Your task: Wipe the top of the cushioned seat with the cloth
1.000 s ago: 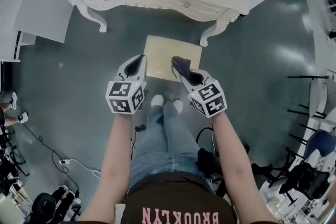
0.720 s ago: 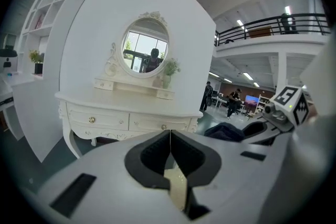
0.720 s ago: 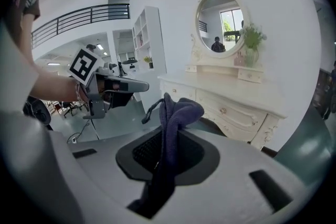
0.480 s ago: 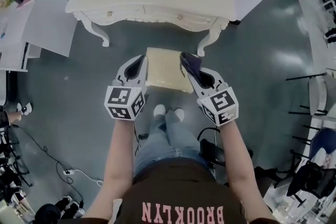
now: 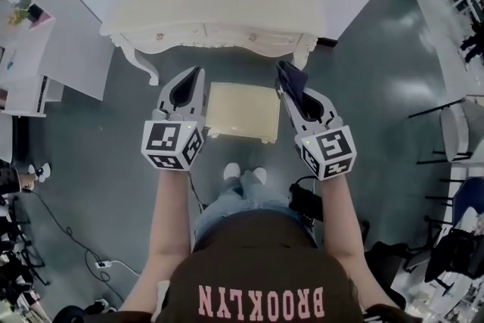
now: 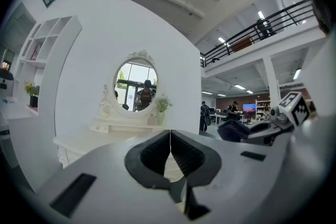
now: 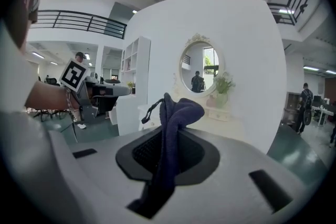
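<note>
Cloth (image 7: 170, 128), dark navy, bunched in right tool (image 7: 167, 157).

The cloth (image 7: 176, 107) is a soft, matt dark-blue fabric, the cushioned seat (image 5: 242, 111) smooth matt cream upholstery, the dressing table (image 5: 219, 7) satin cream-painted, the floor (image 5: 378, 87) glossy grey-green, and the left gripper (image 6: 170, 136) matt grey plastic with ribbed black pads (image 6: 153, 155).

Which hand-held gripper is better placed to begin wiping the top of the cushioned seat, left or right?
Right, probably. The right hand-held gripper is shut on the dark cloth, just right of the cushioned seat. The left hand-held gripper is shut and empty.
</note>
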